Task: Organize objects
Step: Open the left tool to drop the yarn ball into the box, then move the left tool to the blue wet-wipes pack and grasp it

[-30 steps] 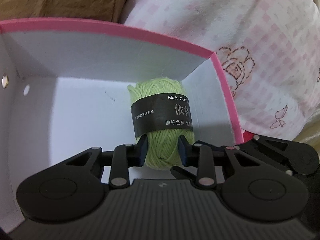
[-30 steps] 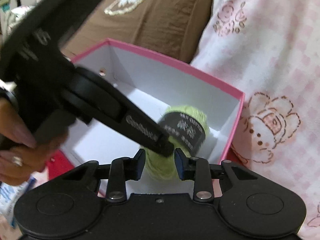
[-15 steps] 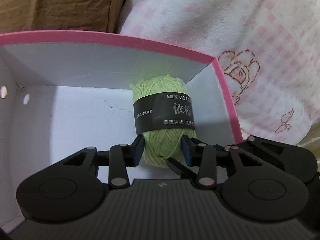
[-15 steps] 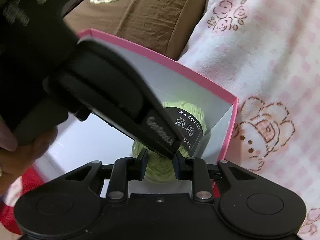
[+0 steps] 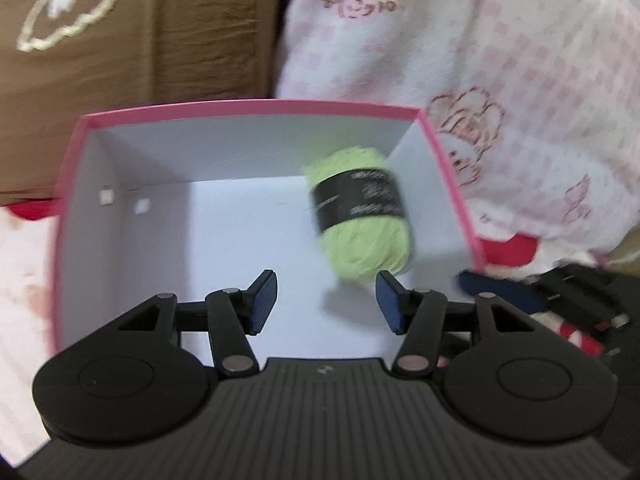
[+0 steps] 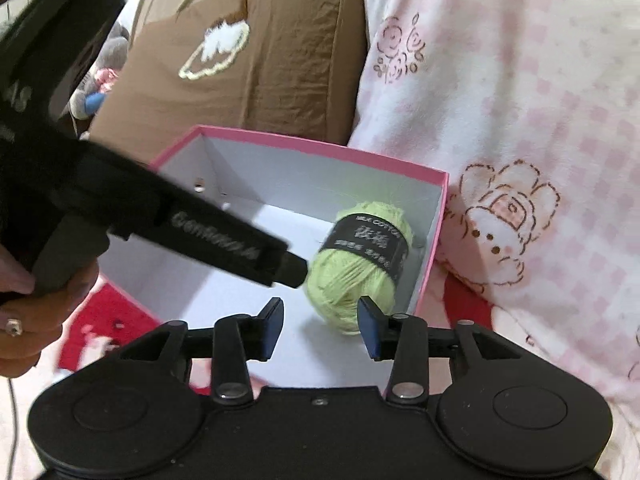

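Note:
A light green yarn ball (image 5: 362,216) with a black paper band lies inside a pink-rimmed box (image 5: 248,107) with a white interior, against its right wall. It also shows in the right wrist view (image 6: 360,256), in the same box (image 6: 320,148). My left gripper (image 5: 326,300) is open and empty, above the box's near side, with the yarn just beyond its right finger. My right gripper (image 6: 320,328) is open and empty, just in front of the yarn. The left gripper's body (image 6: 224,240) crosses the right wrist view from the left.
A brown cushion (image 6: 256,48) with a white embroidered patch stands behind the box. A pink and white checked blanket (image 6: 520,120) with rabbit drawings fills the right side. Red fabric (image 5: 508,248) lies under the box. The right gripper's finger (image 5: 500,288) shows at the left wrist view's right edge.
Both grippers have opened wider and drawn back from the yarn ball, which stays in the box. More of the box and the cushion now shows.

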Tool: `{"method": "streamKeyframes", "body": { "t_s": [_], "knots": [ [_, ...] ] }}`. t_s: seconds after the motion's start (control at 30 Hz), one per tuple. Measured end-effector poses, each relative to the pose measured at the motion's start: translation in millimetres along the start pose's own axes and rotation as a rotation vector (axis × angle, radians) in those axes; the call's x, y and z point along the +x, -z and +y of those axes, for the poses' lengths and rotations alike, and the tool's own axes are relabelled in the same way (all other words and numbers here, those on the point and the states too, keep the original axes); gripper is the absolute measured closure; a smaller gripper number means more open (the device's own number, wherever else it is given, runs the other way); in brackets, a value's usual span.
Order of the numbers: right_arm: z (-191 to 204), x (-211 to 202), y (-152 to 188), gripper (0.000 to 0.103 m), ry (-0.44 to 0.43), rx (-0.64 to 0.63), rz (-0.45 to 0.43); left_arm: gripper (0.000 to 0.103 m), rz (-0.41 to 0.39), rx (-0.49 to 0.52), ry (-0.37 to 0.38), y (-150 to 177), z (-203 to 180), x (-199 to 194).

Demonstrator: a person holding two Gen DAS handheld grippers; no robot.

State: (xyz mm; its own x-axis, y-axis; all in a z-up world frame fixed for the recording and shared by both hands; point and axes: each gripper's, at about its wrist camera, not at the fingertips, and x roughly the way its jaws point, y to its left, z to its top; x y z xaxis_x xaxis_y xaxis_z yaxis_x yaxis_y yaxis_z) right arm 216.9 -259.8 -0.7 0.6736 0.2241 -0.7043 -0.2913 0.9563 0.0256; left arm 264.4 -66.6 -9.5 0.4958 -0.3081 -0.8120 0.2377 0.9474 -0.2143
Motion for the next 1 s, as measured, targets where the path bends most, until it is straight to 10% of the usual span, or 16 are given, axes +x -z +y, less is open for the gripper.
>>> {"method": "streamKeyframes", "body": {
  "t_s": [1.0],
  "knots": [
    [104.4,-125.3,32.8,0.011,0.124,-0.089,0.075,0.021,0.056,0.138,-0.029,89.8,7.7,-146.2]
  ]
}}
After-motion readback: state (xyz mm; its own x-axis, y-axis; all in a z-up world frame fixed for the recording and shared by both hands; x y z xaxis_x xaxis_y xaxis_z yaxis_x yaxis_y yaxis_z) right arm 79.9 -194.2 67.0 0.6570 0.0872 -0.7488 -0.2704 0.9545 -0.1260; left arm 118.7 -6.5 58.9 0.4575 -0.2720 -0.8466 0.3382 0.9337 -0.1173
